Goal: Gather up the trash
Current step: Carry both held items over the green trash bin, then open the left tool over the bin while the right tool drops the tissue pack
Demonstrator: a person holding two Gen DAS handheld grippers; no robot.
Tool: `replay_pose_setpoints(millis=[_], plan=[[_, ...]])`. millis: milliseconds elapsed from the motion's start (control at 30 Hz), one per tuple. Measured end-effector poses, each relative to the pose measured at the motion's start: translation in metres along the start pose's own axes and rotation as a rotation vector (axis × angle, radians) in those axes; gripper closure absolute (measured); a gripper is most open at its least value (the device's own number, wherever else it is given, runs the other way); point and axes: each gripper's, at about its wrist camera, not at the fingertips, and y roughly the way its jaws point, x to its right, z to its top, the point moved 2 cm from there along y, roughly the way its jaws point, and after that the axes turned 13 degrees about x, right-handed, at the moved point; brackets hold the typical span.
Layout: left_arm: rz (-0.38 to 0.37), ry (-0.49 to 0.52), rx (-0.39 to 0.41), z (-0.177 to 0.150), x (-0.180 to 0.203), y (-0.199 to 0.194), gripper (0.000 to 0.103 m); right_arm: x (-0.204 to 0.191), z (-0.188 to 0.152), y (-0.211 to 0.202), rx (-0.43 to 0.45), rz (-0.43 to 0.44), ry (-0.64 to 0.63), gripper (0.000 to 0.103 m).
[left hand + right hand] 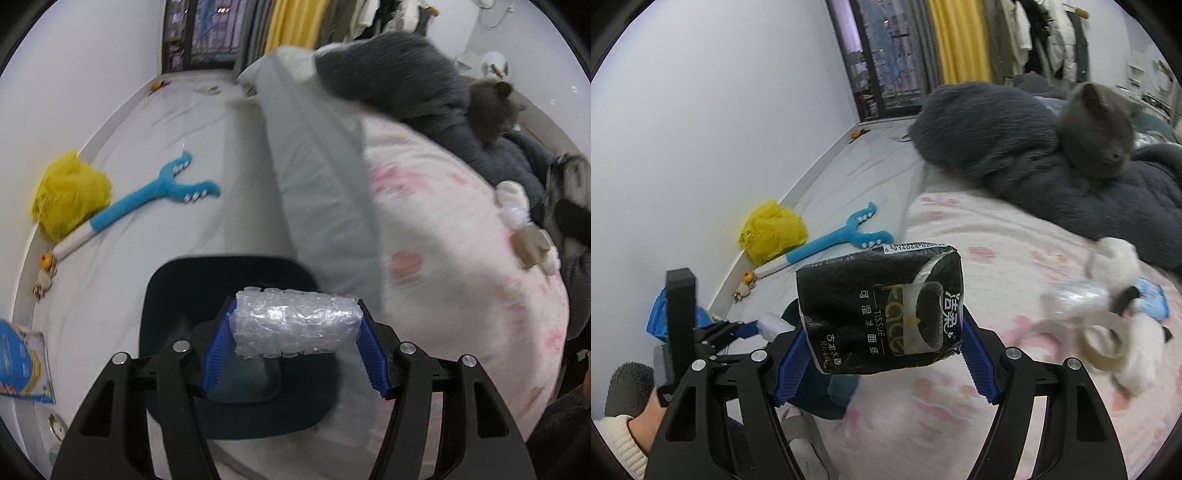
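Nearest the cameras, the left gripper [295,332] is clamped on a bubble-wrap roll [295,325] above a dark bin [236,406], and the right gripper [882,332] is clamped on a black tissue pack [879,310] over the pink-patterned bedding [960,406]. Further out on the white sheet [184,240] lie a blue toy [162,192] and a yellow bag [70,192] against the wall. Beyond, a grey cat [1097,129] sits on a dark blanket [990,136] before the curtained window [882,51].

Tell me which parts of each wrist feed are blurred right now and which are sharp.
Left wrist view: the bubble wrap roll between the fingers is sharp; the pink-patterned duvet and cat are smeared. Right wrist view: the black tissue pack is crisp with readable print; the tape roll and white plush are motion-blurred.
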Motion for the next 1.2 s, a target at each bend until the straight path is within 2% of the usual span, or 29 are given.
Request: replay_pose_setpoints(millis=[333,567,700,867,1200], plan=[[0.069,-0.037,-0.113,-0.032,-0.054,0.015,0.038,-0.057,-0.008,0.044,-0.056,0.088,-0.049,0.028],[0.084,-0.029,-0.169,-0.049,-0.073,0.018,0.037,-0.08,-0.017,0.07,-0.098,0.117,-0.068,0.028],[0.072,-0.035,-0.19,-0.054,-0.08,0.018,0.026,-0.089,-0.023,0.083,-0.122,0.123,-0.076,0.028],[0.068,-0.038,-0.165,-0.054,-0.089,0.007,0.021,-0.096,-0.033,0.099,-0.165,0.121,-0.086,0.028],[0.063,-0.091,-0.051,-0.036,-0.11,-0.025,0.022,-0.11,-0.053,0.132,-0.236,0.112,-0.102,0.028]])
